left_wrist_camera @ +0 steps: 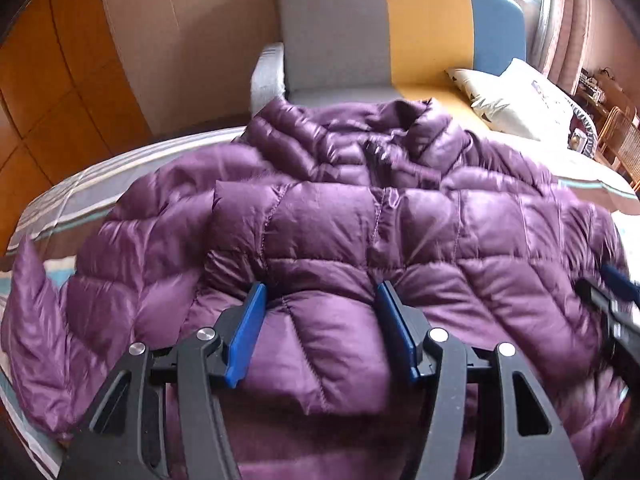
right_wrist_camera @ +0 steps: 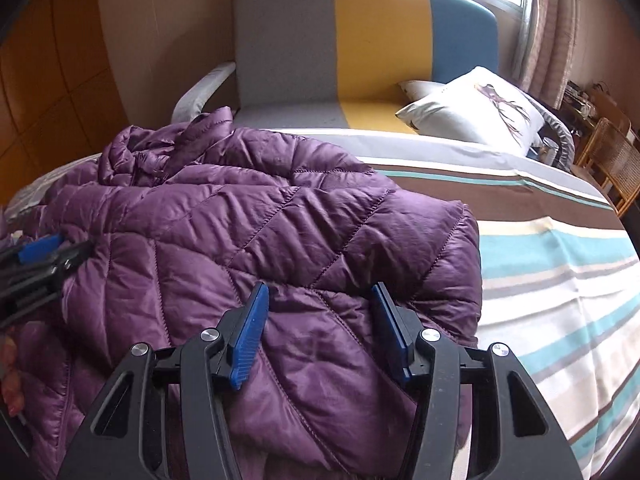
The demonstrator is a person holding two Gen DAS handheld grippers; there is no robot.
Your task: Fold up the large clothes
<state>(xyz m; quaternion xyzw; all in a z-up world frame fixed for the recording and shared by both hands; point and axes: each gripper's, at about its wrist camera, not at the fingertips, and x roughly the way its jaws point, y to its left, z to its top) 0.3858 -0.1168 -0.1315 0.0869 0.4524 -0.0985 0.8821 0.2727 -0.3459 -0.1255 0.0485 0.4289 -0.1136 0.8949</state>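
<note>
On the striped bedspread (right_wrist_camera: 560, 280), the purple quilted jacket (left_wrist_camera: 360, 220) lies spread flat, collar (left_wrist_camera: 420, 128) toward the grey, yellow and blue headboard (right_wrist_camera: 360, 32) and hem toward both grippers.

Jacket position: the padded body covers the half of the bedspread farther from the window. Its outer folded edge, on the window side, ends short of the bare striped cloth. The long axis runs from hem to collar, straight ahead of each gripper and away from it.

Left gripper (left_wrist_camera: 322, 332): positioned at the hem, over the middle of the jacket, pointing down and forward. The blue pads (left_wrist_camera: 246, 336) straddle a raised roll of padding and appear to press into it on both sides. State: partly closed, apparently clamped on the jacket hem.

Right gripper (right_wrist_camera: 320, 332): positioned at the hem nearer the jacket's window-side edge, parallel to the left gripper. Its pads (right_wrist_camera: 250, 336) likewise bracket a bulge of fabric. State: partly closed, apparently gripping the jacket.

Both grippers sit at about the same distance from the collar; neither is clearly nearer. The likely next move, carrying the hem toward the collar, depends on this alignment: travel runs along the jacket's long axis, with both grips level.

Markings: no brand, label or legible writing is visible on the jacket. The white pillow (right_wrist_camera: 472, 112) beside the headboard carries a printed antlered-deer figure, no text.
</note>
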